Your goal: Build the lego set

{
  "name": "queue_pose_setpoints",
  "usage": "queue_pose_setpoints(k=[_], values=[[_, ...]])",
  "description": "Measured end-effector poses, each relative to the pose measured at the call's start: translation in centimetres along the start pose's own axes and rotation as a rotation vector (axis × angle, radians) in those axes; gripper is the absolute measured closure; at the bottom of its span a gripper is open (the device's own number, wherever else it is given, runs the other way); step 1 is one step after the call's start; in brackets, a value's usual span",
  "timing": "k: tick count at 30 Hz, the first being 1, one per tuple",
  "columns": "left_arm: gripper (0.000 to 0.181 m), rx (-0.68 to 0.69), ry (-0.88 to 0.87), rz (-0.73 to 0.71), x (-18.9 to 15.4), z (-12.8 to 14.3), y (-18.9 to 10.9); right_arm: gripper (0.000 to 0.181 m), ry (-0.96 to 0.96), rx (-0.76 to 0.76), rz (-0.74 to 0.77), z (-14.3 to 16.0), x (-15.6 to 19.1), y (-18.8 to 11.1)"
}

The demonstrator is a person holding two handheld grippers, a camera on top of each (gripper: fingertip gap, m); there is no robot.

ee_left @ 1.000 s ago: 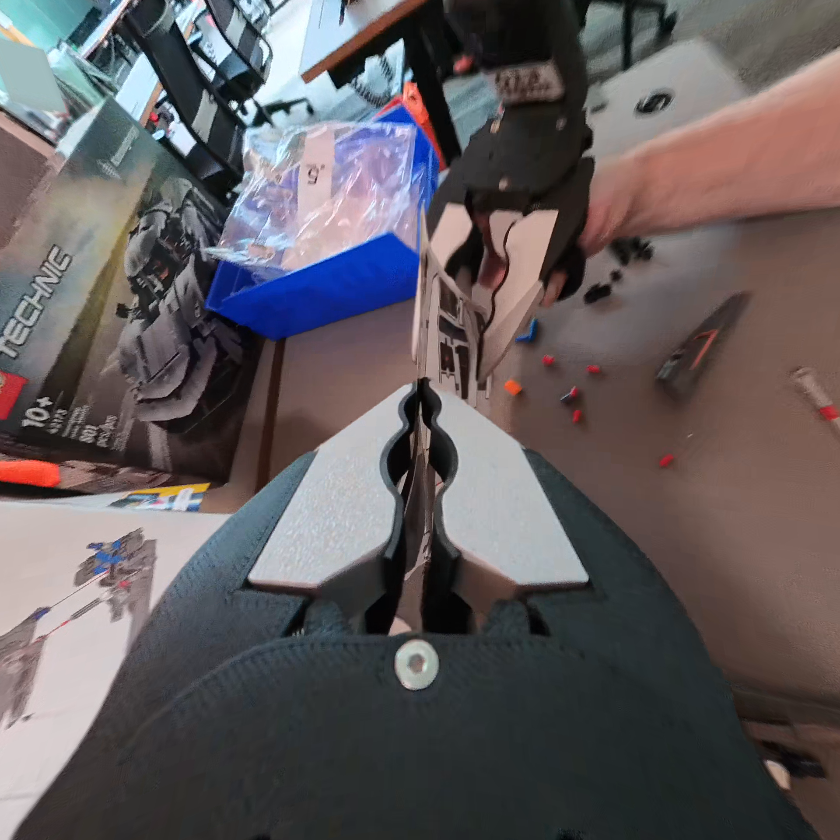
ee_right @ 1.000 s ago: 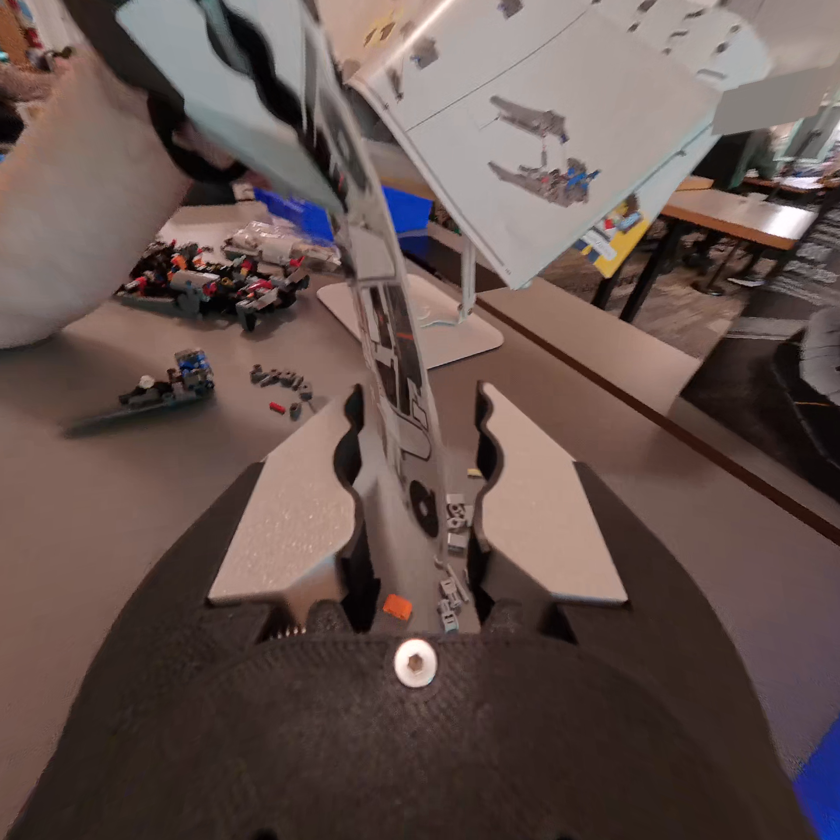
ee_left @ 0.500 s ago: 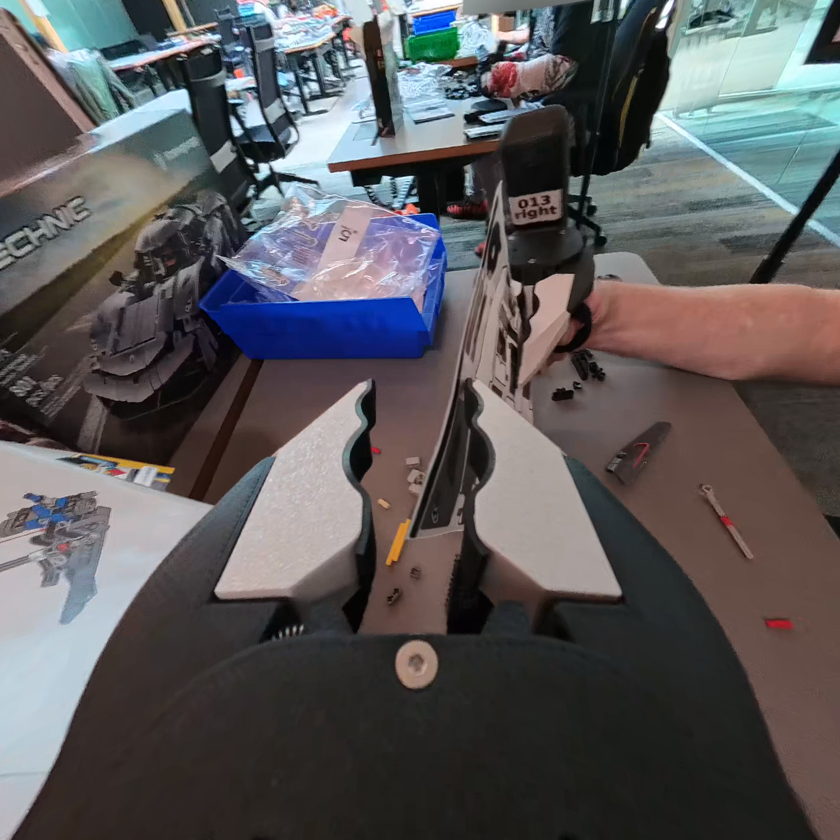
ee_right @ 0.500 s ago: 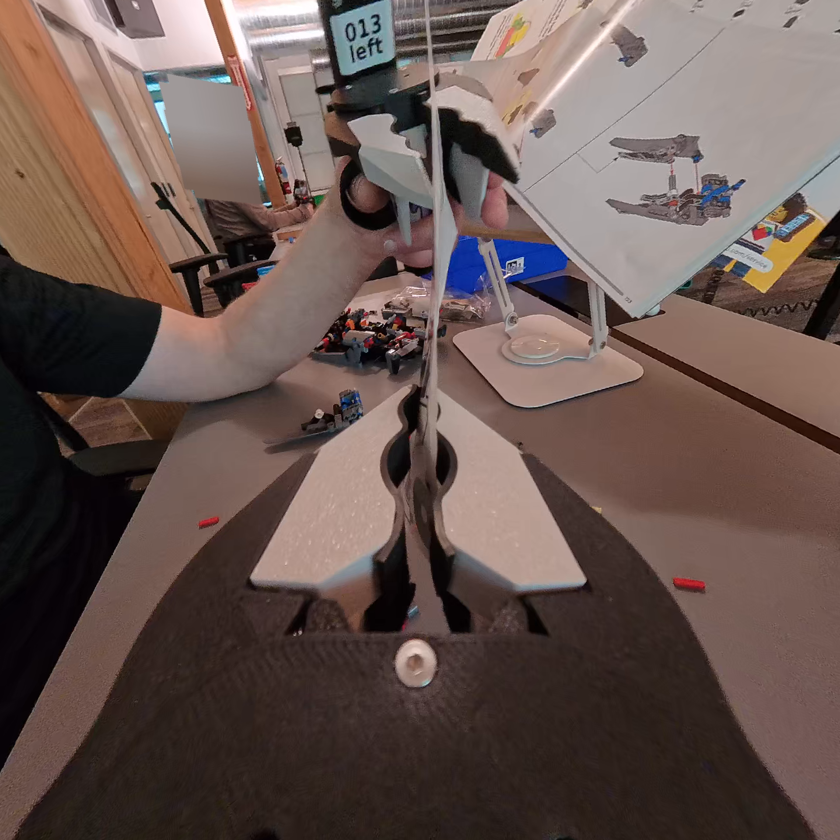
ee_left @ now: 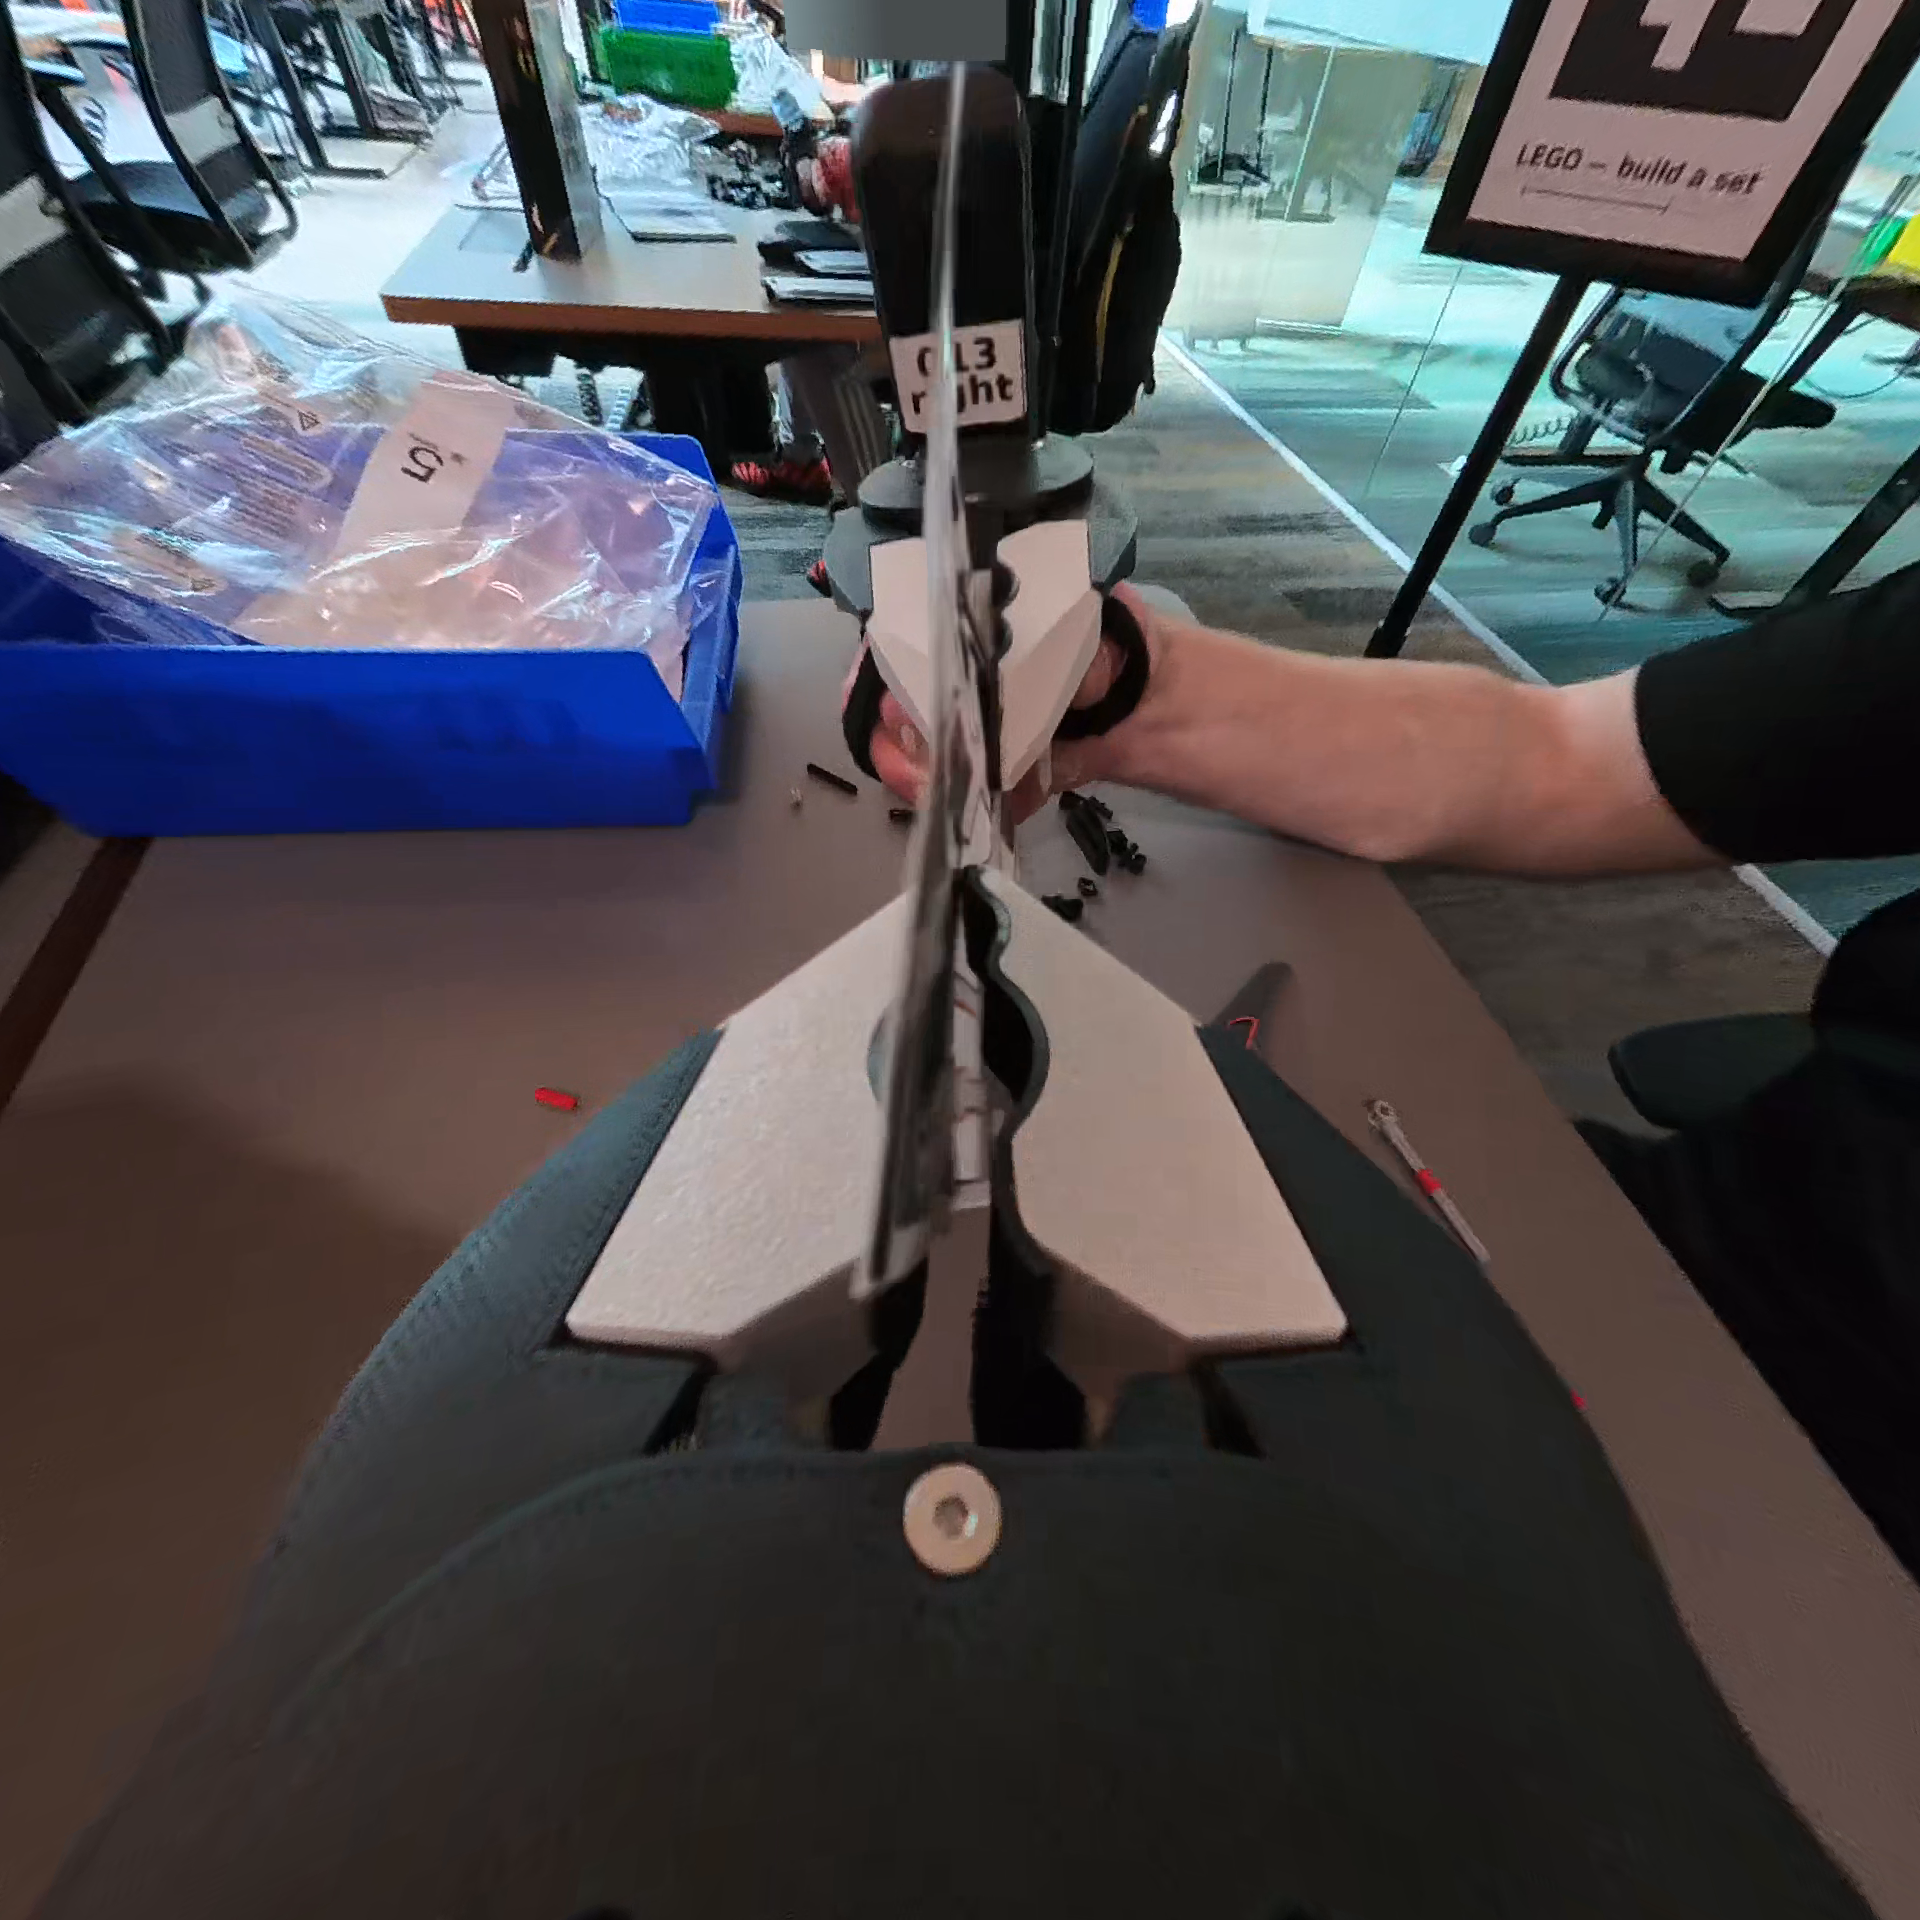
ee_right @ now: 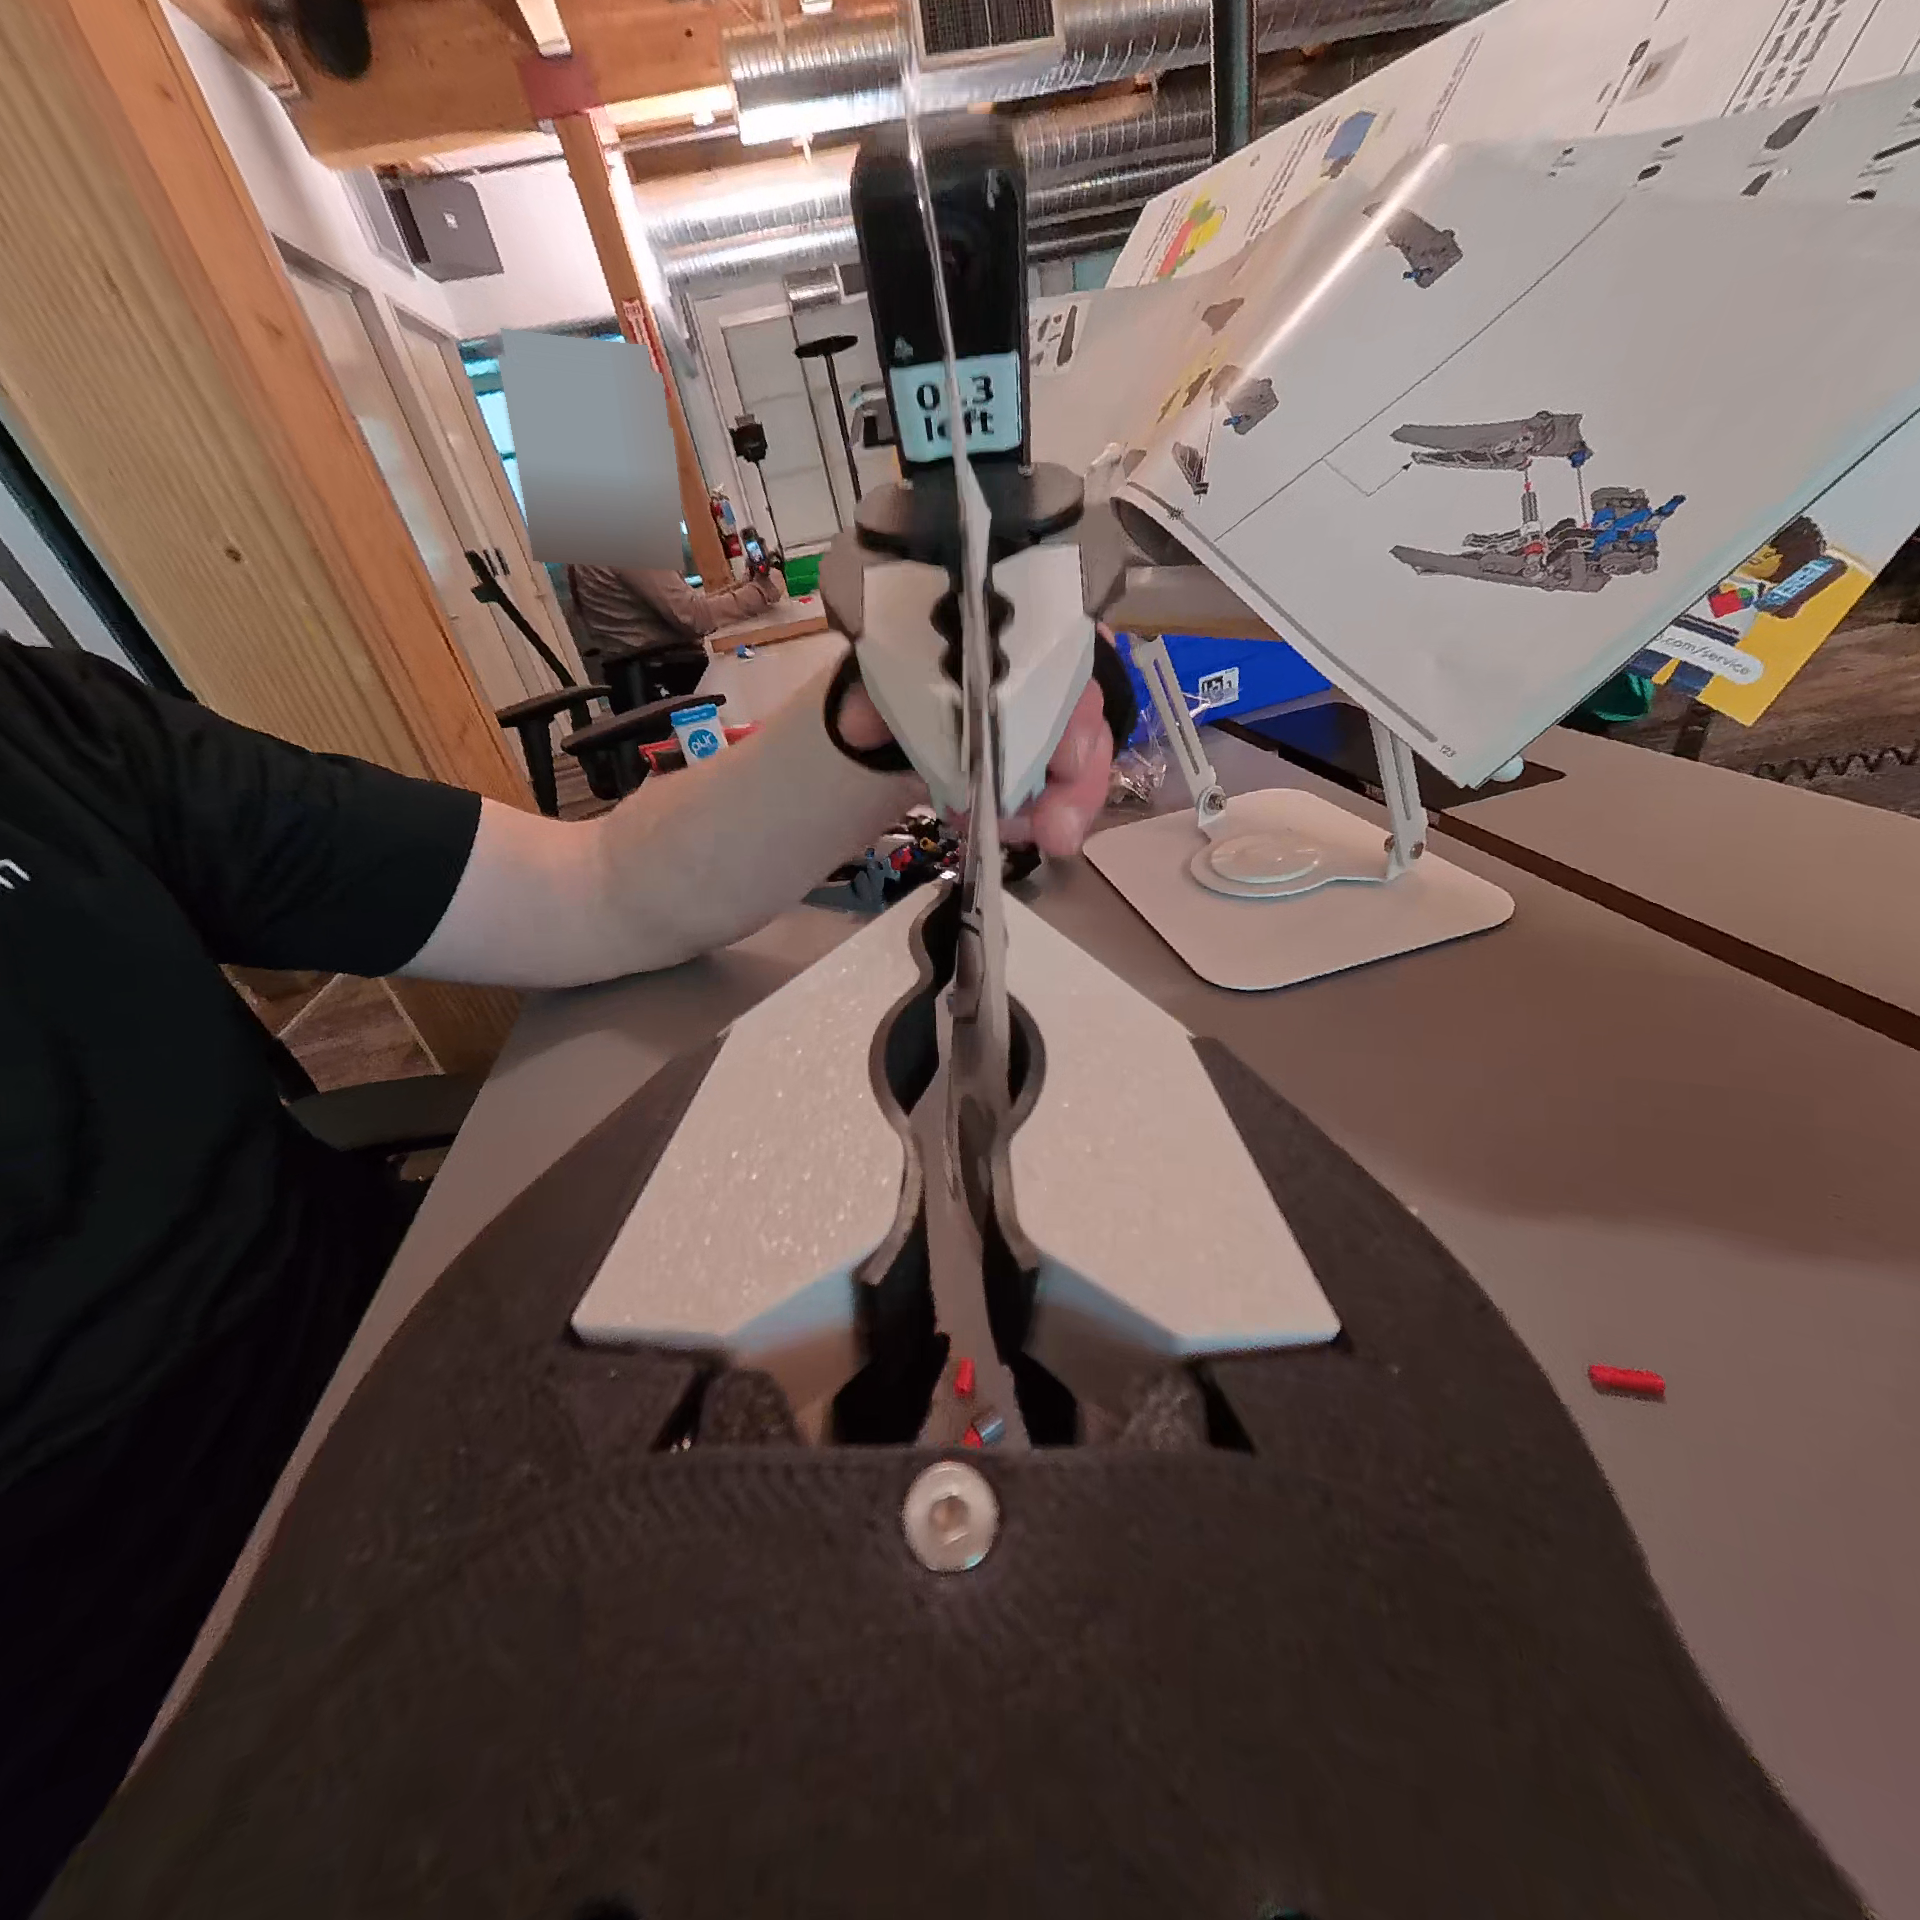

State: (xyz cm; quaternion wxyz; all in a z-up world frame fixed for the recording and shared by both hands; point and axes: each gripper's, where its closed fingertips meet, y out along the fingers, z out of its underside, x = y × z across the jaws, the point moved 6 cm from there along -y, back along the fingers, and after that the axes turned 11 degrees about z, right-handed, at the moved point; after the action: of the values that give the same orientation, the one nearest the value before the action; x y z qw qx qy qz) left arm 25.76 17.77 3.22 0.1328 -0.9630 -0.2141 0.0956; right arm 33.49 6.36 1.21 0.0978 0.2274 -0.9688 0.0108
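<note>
A thin printed sticker sheet (ee_left: pixel 948 582) stands edge-on, stretched between my two grippers above the grey table (ee_left: pixel 416 987). My left gripper (ee_left: pixel 961 883) is shut on its near end. My right gripper (ee_left: pixel 971 774) faces it from the far side, shut on the other end. In the right wrist view my right gripper (ee_right: pixel 961 904) clamps the sheet (ee_right: pixel 975 748), and the left gripper (ee_right: pixel 971 810) holds it opposite. A partly built dark model (ee_right: pixel 914 862) lies on the table behind the left gripper, mostly hidden.
A blue bin (ee_left: pixel 364 727) holding clear bags stands at the back left. An open instruction booklet (ee_right: pixel 1455 416) rests on a white stand (ee_right: pixel 1299 904). Loose black pieces (ee_left: pixel 1101 831), red pins (ee_left: pixel 556 1098) (ee_right: pixel 1626 1380), a dark wedge piece (ee_left: pixel 1252 997) and a thin rod (ee_left: pixel 1423 1174) lie about. The grippers are tip to tip, or close to it. Left tips and right tips are each some 25 cm from the thin rod (ee_left: pixel 1423 1174).
My right gripper closed on the sheet. My left gripper opened half a second ago and has shut on it again. Both grippers levelled out and now face each other.
</note>
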Motion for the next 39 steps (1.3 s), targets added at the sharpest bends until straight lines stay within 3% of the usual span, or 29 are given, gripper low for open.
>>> queue_pose_setpoints(k=[5, 10, 20, 26, 27, 28, 30, 34, 36, 39], values=[[0.181, -0.094, -0.048, 0.018, 0.4, -0.5, -0.1, 0.181, 0.02, -0.044, 0.088, -0.6, -0.7, -0.3], [0.181, -0.176, -0.044, 0.007, 0.6, -1.2, -1.1, 0.181, 0.051, -0.076, 0.084, -1.3, -0.9, -1.1], [0.174, -0.19, -0.028, 0.016, 0.5, -1.1, -0.3, 0.181, 0.097, -0.053, 0.076, -0.9, -1.3, -0.9], [0.181, -0.222, -0.017, 0.008, 0.8, -1.1, -0.7, 0.181, 0.101, -0.068, 0.113, -1.0, -1.3, -0.6], [0.181, -0.234, -0.019, 0.01, 0.8, -1.2, -0.8, 0.18, 0.088, -0.083, 0.169, -1.2, -1.6, -0.6], [0.181, -0.243, -0.027, 0.007, 1.0, -1.2, -1.0, 0.16, 0.072, -0.099, 0.24, -1.5, -2.0, -0.9], [0.181, -0.256, -0.04, -0.015, 1.4, -1.1, -1.3, 0.135, -0.028, -0.129, 0.418, -2.3, -2.8, -1.9], [0.181, -0.312, -0.081, -0.049, 2.1, -1.4, -1.9, 0.131, -0.451, -0.163, 0.715, -4.6, -0.6, -3.3], [0.181, -0.326, -0.089, -0.056, 2.1, -1.6, -1.7, 0.139, -0.692, -0.131, 0.745, -4.6, 1.8, -1.9], [0.181, -0.306, -0.099, -0.071, 1.9, -1.7, -1.0, 0.144, -0.842, -0.066, 0.714, -3.4, 3.5, 0.7]])
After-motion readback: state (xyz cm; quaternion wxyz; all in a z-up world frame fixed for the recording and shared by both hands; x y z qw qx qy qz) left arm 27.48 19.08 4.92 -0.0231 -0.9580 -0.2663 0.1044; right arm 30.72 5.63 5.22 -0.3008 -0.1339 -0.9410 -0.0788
